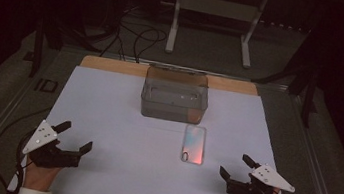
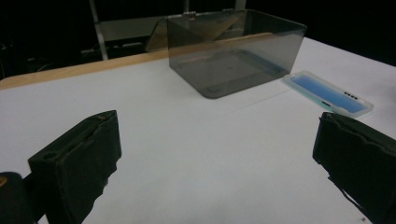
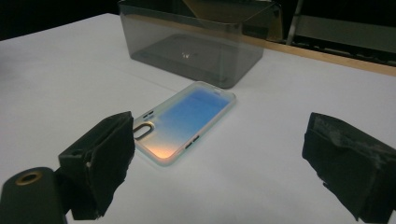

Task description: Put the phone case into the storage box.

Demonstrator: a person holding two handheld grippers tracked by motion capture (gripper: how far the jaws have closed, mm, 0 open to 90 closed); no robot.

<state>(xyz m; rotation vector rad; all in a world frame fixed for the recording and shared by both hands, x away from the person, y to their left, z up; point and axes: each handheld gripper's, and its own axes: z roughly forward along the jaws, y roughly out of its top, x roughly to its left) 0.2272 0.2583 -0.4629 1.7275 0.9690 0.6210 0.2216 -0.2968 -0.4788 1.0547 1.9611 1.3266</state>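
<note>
- The phone case (image 1: 194, 144) is lying flat on the white table (image 1: 106, 118) just right of the middle of the high view, its long axis running up and down the frame; the camera cut-out is sitting at its lower end, toward the person, and the other end is pointing at the box.
- In the right gripper view the phone case (image 3: 184, 123) is slanting from the lower left toward the upper right, cut-out end nearest the camera, with a blue-to-orange sheen showing on it.
- The tinted clear box (image 1: 175, 95) is standing just above the case in the high view, near it but with a thin strip of table showing between them.
- In the left gripper view the case (image 2: 329, 93) is sitting at the right edge, with the box (image 2: 233, 51) in the upper middle.
- The person's hands are coming in at the bottom corners of the high view, palms under the grippers, both resting low at the table's near edge.
- The left gripper (image 1: 74, 137) is sitting at the lower left, jaws spread wide, gripping nothing, aimed up and to the right.
- The right gripper (image 1: 236, 167) is sitting at the lower right, jaws likewise spread wide around bare table, aimed up and to the left toward the case, which is lying clear of it.
</note>
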